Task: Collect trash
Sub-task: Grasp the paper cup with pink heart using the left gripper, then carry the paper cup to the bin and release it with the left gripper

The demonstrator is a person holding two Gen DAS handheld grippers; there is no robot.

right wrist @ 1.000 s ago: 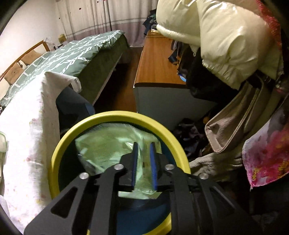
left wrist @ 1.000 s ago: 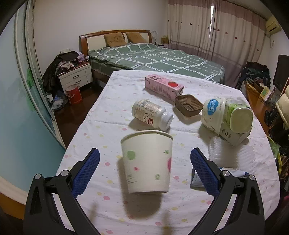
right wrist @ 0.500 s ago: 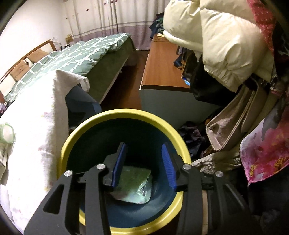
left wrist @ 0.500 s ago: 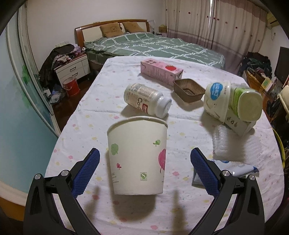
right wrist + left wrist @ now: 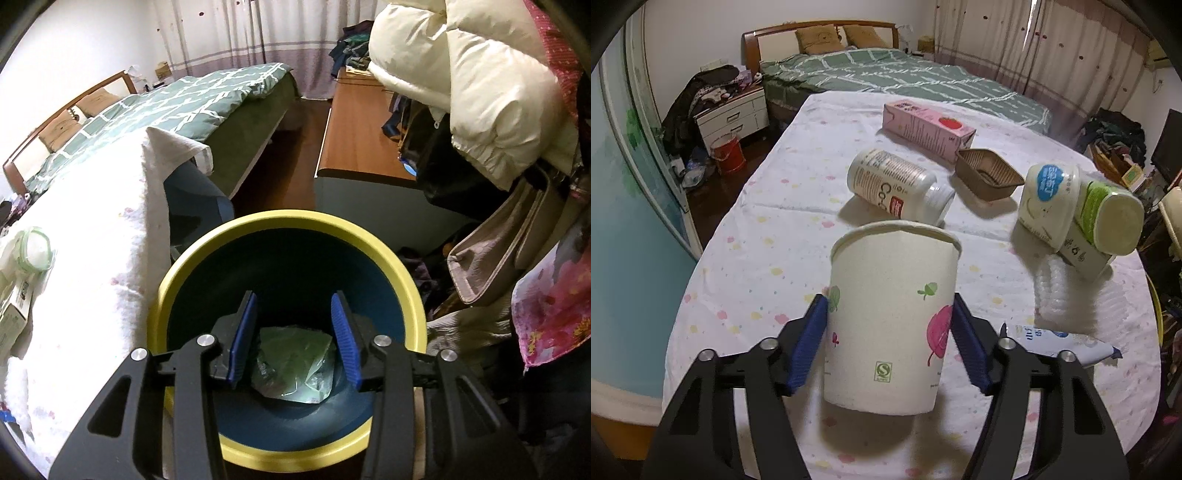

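A white paper cup (image 5: 890, 280) with leaf prints stands upright on the spotted tablecloth (image 5: 768, 251). My left gripper (image 5: 888, 321) has a blue pad against each side of the cup, and its jaws are closing. In the right wrist view my right gripper (image 5: 295, 332) hangs open over a yellow-rimmed blue bin (image 5: 280, 218). A crumpled green wrapper (image 5: 291, 365) lies loose on the bin's bottom, below the fingers.
Behind the cup lie a white bottle (image 5: 897, 184), a pink carton (image 5: 927, 129), a brown tray (image 5: 988, 177), a white tub (image 5: 1049, 199) and a green-lidded container (image 5: 1108, 218). Clear plastic (image 5: 1071, 291) and a blue-white wrapper (image 5: 1052, 339) lie right. A bed stands beyond.
My left gripper came down around the cup and its jaws narrowed from wide apart to the cup's sides. My right gripper opened and the green wrapper dropped into the bin.
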